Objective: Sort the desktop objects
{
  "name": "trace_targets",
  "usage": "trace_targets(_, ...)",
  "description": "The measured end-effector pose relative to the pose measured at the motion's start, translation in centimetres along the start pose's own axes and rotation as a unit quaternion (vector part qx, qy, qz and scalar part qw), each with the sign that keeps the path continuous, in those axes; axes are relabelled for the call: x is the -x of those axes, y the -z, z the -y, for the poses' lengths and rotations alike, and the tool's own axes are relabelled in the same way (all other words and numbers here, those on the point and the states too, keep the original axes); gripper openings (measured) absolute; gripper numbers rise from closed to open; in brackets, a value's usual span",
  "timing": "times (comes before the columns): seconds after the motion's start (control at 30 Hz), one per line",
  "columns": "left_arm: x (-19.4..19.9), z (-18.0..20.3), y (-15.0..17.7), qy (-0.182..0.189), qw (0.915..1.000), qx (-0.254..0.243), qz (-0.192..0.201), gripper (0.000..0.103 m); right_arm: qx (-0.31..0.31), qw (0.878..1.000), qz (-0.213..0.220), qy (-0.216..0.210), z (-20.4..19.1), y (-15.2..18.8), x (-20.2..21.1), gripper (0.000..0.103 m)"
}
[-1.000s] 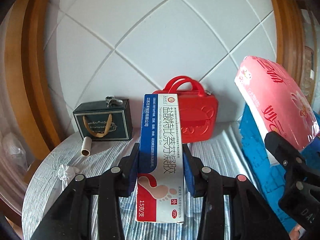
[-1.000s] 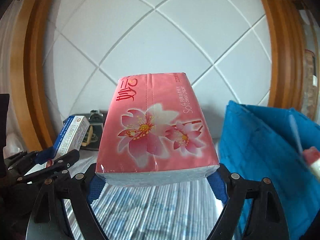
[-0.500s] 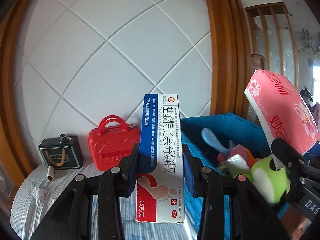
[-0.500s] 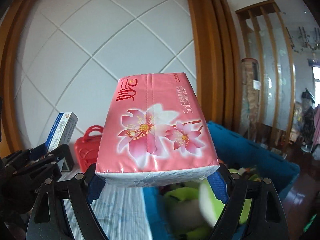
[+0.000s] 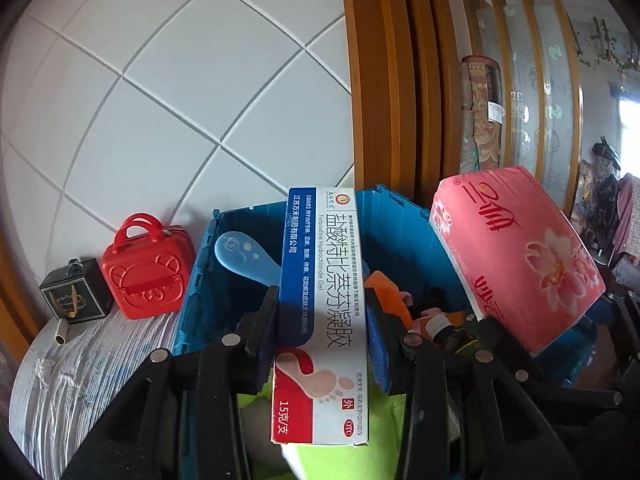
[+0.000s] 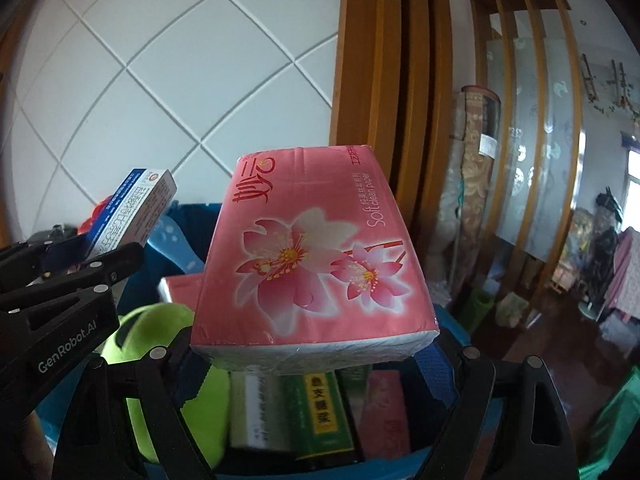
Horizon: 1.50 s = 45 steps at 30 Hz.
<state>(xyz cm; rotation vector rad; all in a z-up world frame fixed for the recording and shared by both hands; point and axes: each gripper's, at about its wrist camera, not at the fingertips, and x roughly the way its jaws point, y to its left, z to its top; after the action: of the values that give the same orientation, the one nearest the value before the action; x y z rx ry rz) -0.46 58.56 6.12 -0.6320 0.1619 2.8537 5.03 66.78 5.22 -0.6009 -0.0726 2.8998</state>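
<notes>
While both grippers hang over the blue bin [image 5: 400,224], each is clamped on a load. The left gripper [image 5: 322,316] pinches a tall gel box [image 5: 322,300] upright between its blue pads [image 5: 376,348], above the bin's near side. The right gripper [image 6: 312,354] grips a pink tissue pack [image 6: 316,264] across its width, jaws spread wide around it, above the bin's contents. Below lie a lime-green toy [image 6: 160,344], a green box [image 6: 322,408] and what looks like another pink pack [image 6: 180,286], partly hidden. A blue scoop [image 5: 244,258] leans inside the bin. On the table [image 5: 92,360] to the left stand a red case [image 5: 146,274] and a dark box [image 5: 74,294], just beside each other, with a small tube [image 5: 61,333] near the box.
</notes>
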Motion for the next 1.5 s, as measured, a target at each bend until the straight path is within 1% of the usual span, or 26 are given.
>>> trace_targets(0.13, -1.1, 1.7, -0.2, -0.015, 0.9999, -0.002, -0.008, 0.039, 0.004, 1.0, -0.021, -0.015, 1.6, 1.3, -1.9, 0.088)
trace_targets(0.23, -1.7, 1.9, -0.3, -0.026, 0.9996, -0.001, -0.014, 0.039, 0.011, 0.999, -0.036, -0.022, 2.1, 2.1, -3.0, 0.088)
trace_targets(0.3, -2.0, 1.3, -0.3, -0.031, 0.9994, 0.01, -0.016, 0.039, 0.014, 0.998, -0.05, -0.028, 2.4, 2.2, -4.0, 0.089)
trace_targets(0.33, -2.1, 1.0, -0.3, -0.033, 0.9992, 0.015, -0.018, 0.046, 0.013, 0.998, -0.051, -0.031, 2.6, 2.2, -4.4, 0.09)
trace_targets(0.37, -2.2, 0.7, -0.3, -0.037, 0.999, 0.019, -0.02, 0.062, 0.013, 0.998, -0.053, -0.032, 2.4, 2.3, -4.5, 0.092)
trace_targets(0.4, -2.2, 0.4, -0.3, -0.041, 0.9987, 0.023, -0.02, 0.071, 0.015, 0.998, -0.053, -0.031, 2.4, 2.2, -4.7, 0.093)
trace_targets(0.43, -2.1, 0.0, -0.3, -0.044, 0.9985, 0.026, -0.018, 0.086, 0.017, 0.998, -0.052, -0.029, 2.2, 2.2, -4.7, 0.096)
trace_targets(0.47, -1.8, -0.2, -0.2, -0.046, 0.9985, 0.028, -0.013, 0.091, 0.018, 0.998, -0.051, -0.028, 2.1, 2.2, -4.7, 0.102)
trace_targets(0.5, -1.5, -0.4, -0.2, -0.047, 0.9984, 0.029, -0.009, 0.092, 0.018, 0.998, -0.049, -0.028, 2.0, 2.1, -4.6, 0.103)
trace_targets(0.57, -0.9, -0.9, -0.2, -0.045, 0.9985, 0.03, -0.006, 0.1, 0.02, 0.998, -0.049, -0.029, 1.9, 1.9, -4.4, 0.103)
trace_targets(0.67, 0.6, -1.7, 0.0, -0.04, 0.9986, 0.036, 0.001, 0.103, 0.021, 0.998, -0.047, -0.029, 1.7, 1.7, -3.7, 0.103)
trace_targets(0.83, 2.8, -3.5, 0.9, -0.03, 0.9978, 0.059, -0.008, 0.103, 0.02, 0.999, -0.038, -0.027, 1.0, 1.7, -1.1, 0.103)
trace_targets(0.93, 4.5, -4.6, 1.7, -0.038, 0.9968, 0.07, -0.007, 0.103, 0.02, 0.999, -0.033, -0.026, 0.5, 1.9, 0.7, 0.103)
trace_targets(1.03, 6.2, -5.1, 2.4, -0.042, 0.9972, 0.062, -0.006, 0.103, 0.019, 0.998, -0.037, -0.037, -0.2, 2.2, 2.5, 0.103)
trace_targets(1.17, 8.5, -5.4, 3.5, -0.042, 0.998, 0.047, -0.004, 0.103, 0.016, 0.998, -0.037, -0.041, -1.1, 2.6, 5.1, 0.103)
trace_targets(1.3, 10.4, -5.6, 4.4, -0.029, 0.9987, 0.041, -0.009, 0.103, 0.021, 0.999, -0.033, -0.034, -1.8, 2.9, 7.5, 0.103)
trace_targets(1.5, 12.6, -5.8, 5.0, -0.022, 0.9989, 0.04, -0.007, 0.103, 0.022, 0.999, -0.03, -0.024, -2.4, 3.3, 10.3, 0.103)
